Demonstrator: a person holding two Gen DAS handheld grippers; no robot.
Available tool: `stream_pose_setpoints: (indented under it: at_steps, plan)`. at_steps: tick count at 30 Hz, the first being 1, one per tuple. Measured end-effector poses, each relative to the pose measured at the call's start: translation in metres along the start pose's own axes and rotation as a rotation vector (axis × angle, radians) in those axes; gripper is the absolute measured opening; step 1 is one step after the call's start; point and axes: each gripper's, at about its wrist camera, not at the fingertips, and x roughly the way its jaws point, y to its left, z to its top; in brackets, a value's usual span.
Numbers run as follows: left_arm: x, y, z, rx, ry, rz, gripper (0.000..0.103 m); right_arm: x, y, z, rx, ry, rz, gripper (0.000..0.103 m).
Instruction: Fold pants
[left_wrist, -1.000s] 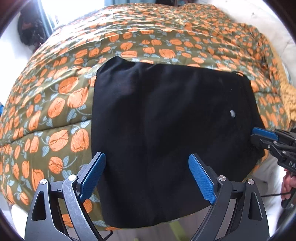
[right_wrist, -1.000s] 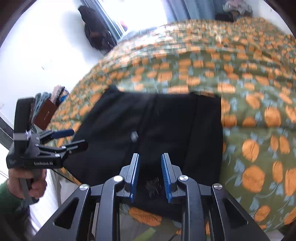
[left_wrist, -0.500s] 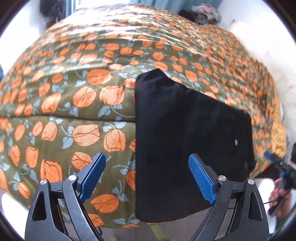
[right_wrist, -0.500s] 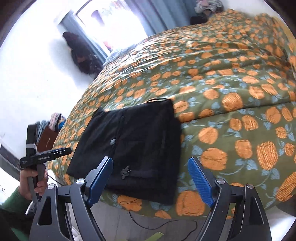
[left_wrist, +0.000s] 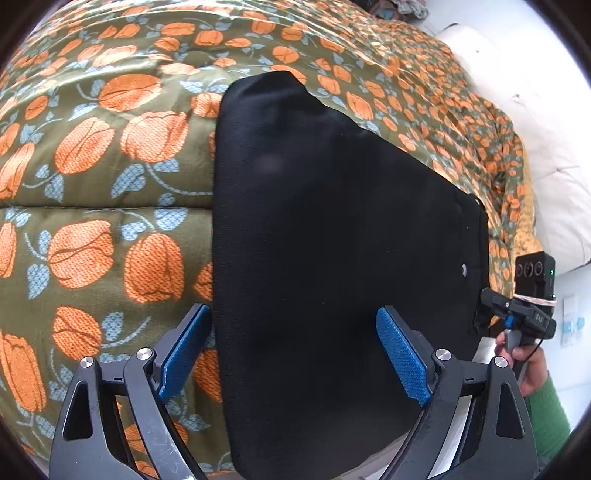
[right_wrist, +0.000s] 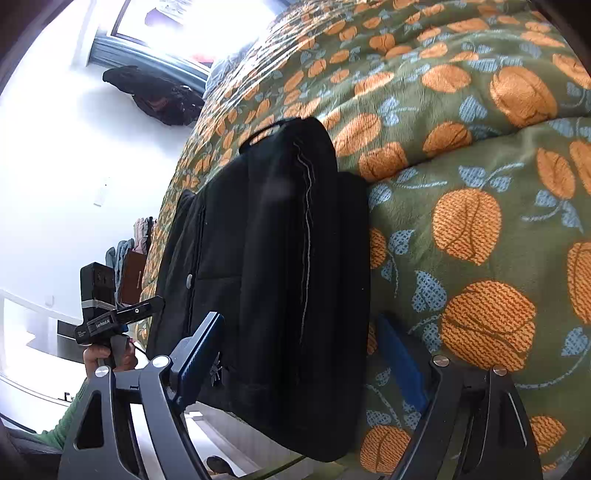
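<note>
Now standing wide apart where a second ago nearly together: right gripper (right_wrist: 299, 354) fingers (right_wrist: 201, 349), holding nothing, straddling the near edge of the pants (right_wrist: 280, 280). Left gripper (left_wrist: 293, 358) fingers (left_wrist: 400, 356) spread as wide as before, gripping nothing, hanging over the near end of the pants (left_wrist: 332, 258), one blue pad over the quilt (left_wrist: 92, 206) just beside the cloth edge. Filling more of both views than a second ago, pants lying folded into a dark slab on the bed, near end reaching the mattress edge.

Showing only in the left wrist view: a flat, plain black face of cloth, a small pale button near its right side, a white pillow (left_wrist: 535, 155) beyond the quilt, and the right gripper (left_wrist: 517, 317) seen side-on in a hand (left_wrist: 524, 369) with a green sleeve. Showing only in the right wrist view: stacked layers with a pale stitched seam running lengthwise, a belt loop at the far end, a bright window (right_wrist: 192, 18), dark clothes (right_wrist: 159, 96) heaped by the wall, and the left gripper (right_wrist: 122, 317) held in the other hand (right_wrist: 107, 358).

Woven-looking green quilt printed with orange tulips and blue leaves, puffed into soft ridges; ribbed blue pads on black angular arms.
</note>
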Motion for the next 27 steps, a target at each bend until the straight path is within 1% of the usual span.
stream_pose_setpoints:
  at_steps: [1, 2, 3, 4, 5, 6, 8, 11, 14, 16, 24, 27]
  plan:
    - [0.001, -0.003, 0.001, 0.006, 0.001, -0.002, 0.087, 0.001, 0.002, 0.001, -0.001, 0.011, 0.01, 0.084]
    - [0.001, -0.006, 0.001, 0.017, -0.002, 0.012, 0.083, 0.002, 0.004, 0.001, -0.004, 0.023, 0.035, 0.084]
    - [-0.001, -0.009, -0.001, 0.035, -0.008, 0.051, 0.08, 0.002, 0.009, 0.002, -0.015, 0.034, 0.051, 0.083]
    - [-0.002, -0.012, -0.002, 0.053, -0.012, 0.084, 0.073, 0.002, 0.014, 0.002, -0.042, 0.037, 0.034, 0.08]
    - [-0.004, -0.012, -0.004, 0.062, -0.018, 0.097, 0.065, 0.003, 0.018, 0.002, -0.067, 0.049, 0.01, 0.069]
    - [-0.008, -0.015, -0.005, 0.068, -0.03, 0.114, 0.06, 0.004, 0.018, 0.003, -0.089, 0.062, -0.019, 0.062]
    - [-0.014, -0.018, -0.006, 0.084, -0.047, 0.134, 0.037, 0.004, 0.014, 0.003, -0.071, 0.061, -0.007, 0.054]
    - [-0.021, -0.031, -0.008, 0.139, -0.065, 0.202, 0.028, 0.003, 0.017, 0.001, -0.069, 0.049, -0.011, 0.048]
    - [-0.019, -0.047, -0.009, 0.209, -0.076, 0.293, 0.026, 0.003, 0.024, 0.0, -0.08, 0.041, -0.036, 0.046]
    - [-0.017, -0.051, -0.009, 0.221, -0.077, 0.32, 0.025, 0.004, 0.028, -0.001, -0.082, 0.039, -0.044, 0.045]
    - [-0.015, -0.055, -0.008, 0.234, -0.074, 0.356, 0.025, 0.006, 0.023, 0.004, -0.077, 0.046, -0.049, 0.045]
    - [-0.015, -0.055, -0.01, 0.234, -0.074, 0.356, 0.025, 0.01, 0.021, 0.006, -0.081, 0.047, -0.052, 0.045]
